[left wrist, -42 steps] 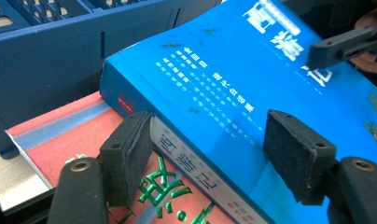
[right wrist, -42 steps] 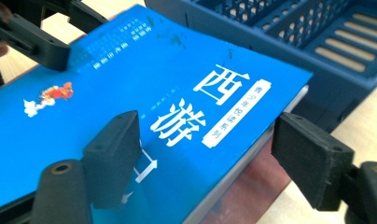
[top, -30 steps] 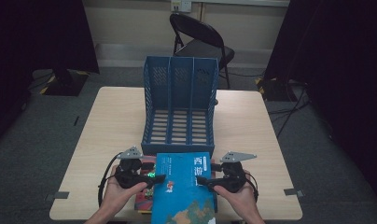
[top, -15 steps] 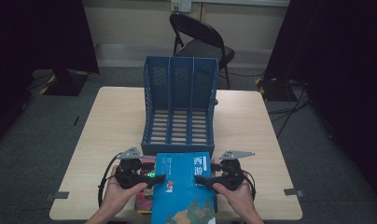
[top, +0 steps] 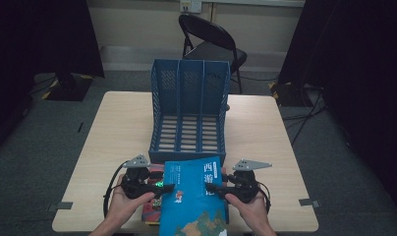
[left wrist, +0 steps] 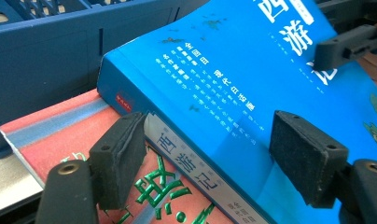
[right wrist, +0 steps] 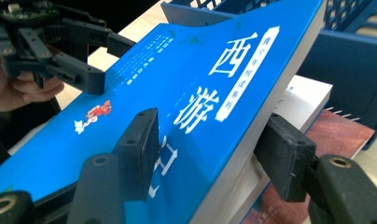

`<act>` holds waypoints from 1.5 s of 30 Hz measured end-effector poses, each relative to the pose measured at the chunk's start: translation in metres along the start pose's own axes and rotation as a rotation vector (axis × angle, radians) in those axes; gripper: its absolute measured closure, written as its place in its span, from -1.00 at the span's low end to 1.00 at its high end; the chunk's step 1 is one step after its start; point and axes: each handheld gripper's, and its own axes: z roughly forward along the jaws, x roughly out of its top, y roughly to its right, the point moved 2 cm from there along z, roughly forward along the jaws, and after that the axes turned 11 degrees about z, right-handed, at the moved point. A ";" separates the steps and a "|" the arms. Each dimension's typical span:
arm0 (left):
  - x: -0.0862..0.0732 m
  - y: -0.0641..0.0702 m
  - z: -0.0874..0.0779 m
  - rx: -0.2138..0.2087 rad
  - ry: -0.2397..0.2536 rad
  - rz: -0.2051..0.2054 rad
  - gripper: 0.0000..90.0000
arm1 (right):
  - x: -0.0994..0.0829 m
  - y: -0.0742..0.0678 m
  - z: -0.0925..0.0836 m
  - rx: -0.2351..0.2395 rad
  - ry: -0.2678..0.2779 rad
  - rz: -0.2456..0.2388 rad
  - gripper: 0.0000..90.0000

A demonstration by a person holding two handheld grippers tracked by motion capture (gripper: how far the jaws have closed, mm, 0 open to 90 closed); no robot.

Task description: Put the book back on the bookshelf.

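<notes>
Left gripper [top: 159, 187] at the near left of the desk [top: 118, 128], held in the person's left hand [top: 125, 204]. Its fingers [left wrist: 119, 158] straddle the spine edge of the blue book [top: 194, 196], one pad under the spine against the red book [left wrist: 60, 135] below, the other over the cover; from the left gripper view I cannot tell whether the upper pad presses.

Centre: blue book lies tilted on top of a small stack at the near desk edge, just in front of the blue file rack [top: 189, 113], which has three upright slots. A white-paged book [right wrist: 308, 98] shows under it in the right gripper view.

Right gripper [top: 213, 188], in the right hand [top: 248, 209], takes the book's page edge. Its fingers [right wrist: 140, 144] have just been closing, the book between them: one pad on the cover, the other at the underside, contact not certain.

Beyond the desk, a black folding chair [top: 211, 42].
</notes>
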 end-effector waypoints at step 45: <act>0.002 -0.002 0.004 -0.025 0.034 -0.034 -0.68 | 0.024 -0.016 0.019 0.179 -0.045 -0.032 0.57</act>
